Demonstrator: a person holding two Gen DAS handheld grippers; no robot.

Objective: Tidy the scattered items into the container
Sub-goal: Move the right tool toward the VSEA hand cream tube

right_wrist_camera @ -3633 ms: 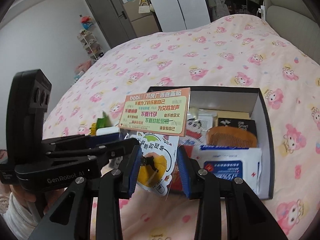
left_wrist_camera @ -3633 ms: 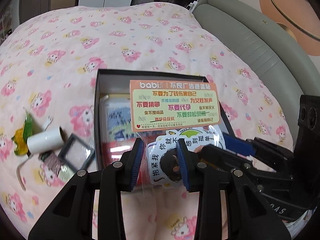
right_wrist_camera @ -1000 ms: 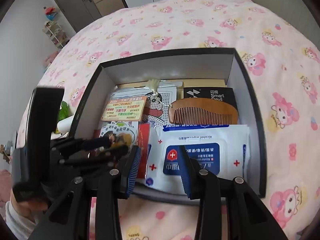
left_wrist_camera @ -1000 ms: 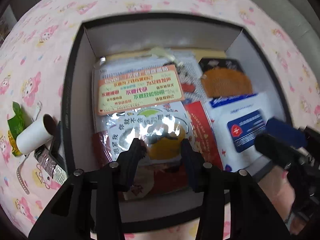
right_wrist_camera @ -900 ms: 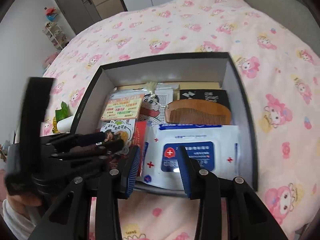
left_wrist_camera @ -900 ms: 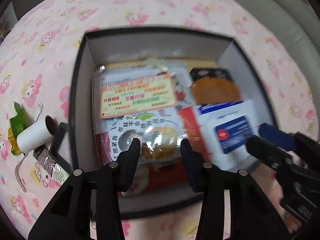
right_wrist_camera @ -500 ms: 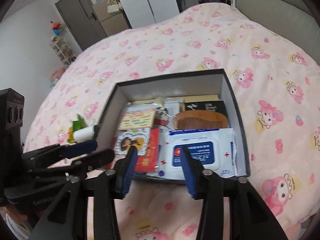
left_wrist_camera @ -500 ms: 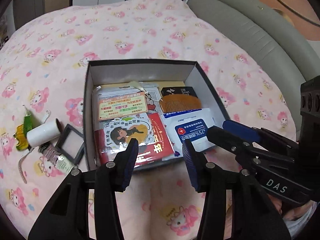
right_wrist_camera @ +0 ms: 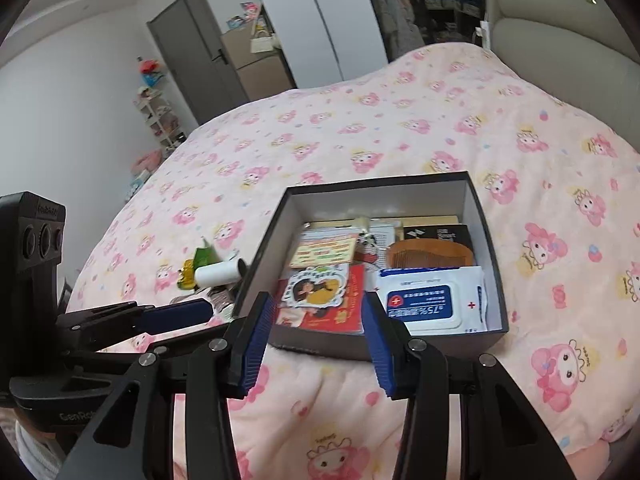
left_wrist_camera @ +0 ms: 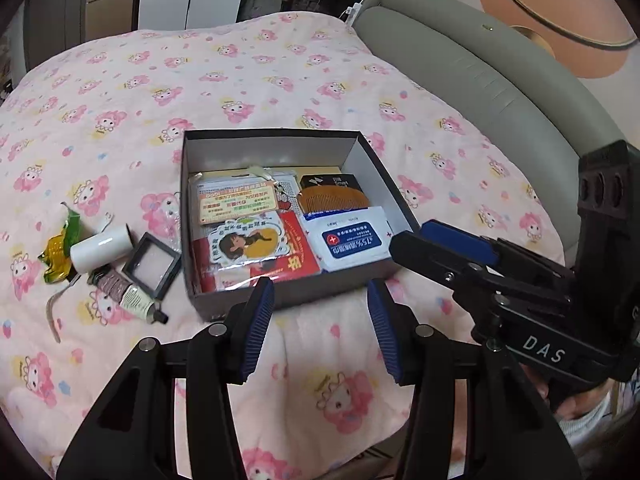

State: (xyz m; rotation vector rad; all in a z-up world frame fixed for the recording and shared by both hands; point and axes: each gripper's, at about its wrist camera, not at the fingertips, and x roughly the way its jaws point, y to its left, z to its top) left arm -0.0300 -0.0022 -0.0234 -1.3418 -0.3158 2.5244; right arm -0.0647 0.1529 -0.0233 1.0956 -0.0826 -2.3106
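Black box [left_wrist_camera: 280, 138] (the container) sits open on pink cartoon-print bedspread [left_wrist_camera: 240, 60]; all positions below given rel. to box.

Inside box: orange-bordered sticker card [left_wrist_camera: 237, 204] at far-left; girl sticker pack [left_wrist_camera: 246, 242] just nearer than it, lying on red packet [left_wrist_camera: 298, 254] at near-centre; wooden comb [left_wrist_camera: 333, 201] at far-right, over a black "Smart" pack [left_wrist_camera: 334, 181]; blue-and-white wipes pack [left_wrist_camera: 350, 242] at near-right, touching near wall.

Outside box, left side, on bedspread: small square grey frame [left_wrist_camera: 152, 263] just beside left wall; white cardboard roll [left_wrist_camera: 101, 249] further left; green-yellow wrapper [left_wrist_camera: 60, 250] beyond roll; brown-and-white tube [left_wrist_camera: 126, 295] nearer than frame, w/ dark cap pointing toward the box's near corner; thin curved strip [left_wrist_camera: 54, 312] at far left-near.

Left gripper [left_wrist_camera: 320, 320]: hovers in front of near wall, above bedspread, jaws spread wide, nothing between blue pads [left_wrist_camera: 258, 328]. Right-wrist view shows same gripper [right_wrist_camera: 176, 314] side-on, left of box.

Right gripper [right_wrist_camera: 318, 340]: also before near wall, jaws apart, empty; seen from left wrist as black body marked "DAS" [left_wrist_camera: 456, 246] off box's near-right corner.

Bkgd: grey padded headboard [left_wrist_camera: 480, 72] right of box; grey door [right_wrist_camera: 192, 56] and white wardrobe [right_wrist_camera: 304, 20] beyond far wall.
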